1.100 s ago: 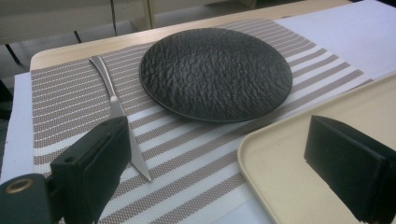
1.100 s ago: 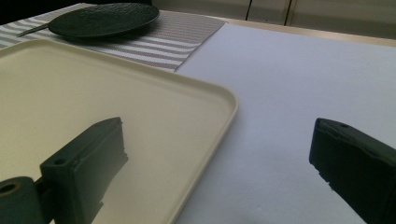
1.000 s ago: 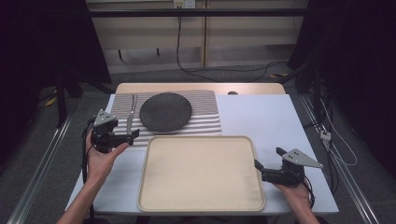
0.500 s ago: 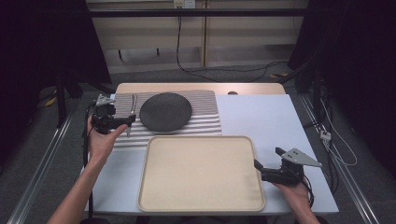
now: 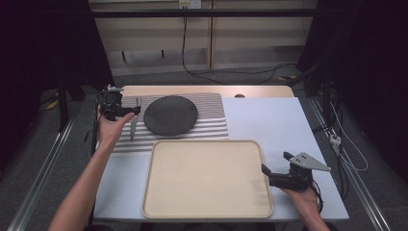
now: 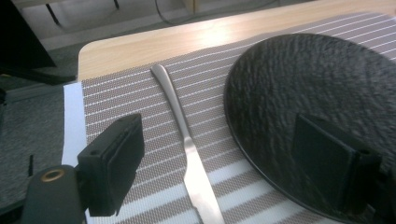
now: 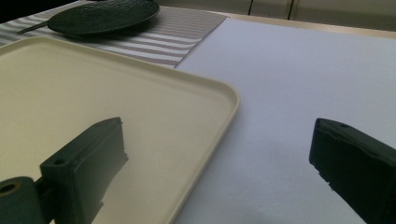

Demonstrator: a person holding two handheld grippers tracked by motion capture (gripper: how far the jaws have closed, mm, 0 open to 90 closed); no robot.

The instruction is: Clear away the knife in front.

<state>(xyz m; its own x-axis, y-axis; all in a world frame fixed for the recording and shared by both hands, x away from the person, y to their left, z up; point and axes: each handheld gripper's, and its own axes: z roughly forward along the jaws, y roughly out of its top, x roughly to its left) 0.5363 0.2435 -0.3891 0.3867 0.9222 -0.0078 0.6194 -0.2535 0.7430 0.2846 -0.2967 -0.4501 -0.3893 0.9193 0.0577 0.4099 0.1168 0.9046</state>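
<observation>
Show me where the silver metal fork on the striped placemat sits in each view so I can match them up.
High view: the silver metal fork lies upper left, just left of the black round plate.
Left gripper view: fork runs up the centre between the left gripper jaws.
Right gripper view: a thin dark sliver at top left, probably the fork.
Shared landmark: the black plate.

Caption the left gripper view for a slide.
Open left gripper straddling a metal fork on the striped placemat, beside a black plate.
</observation>
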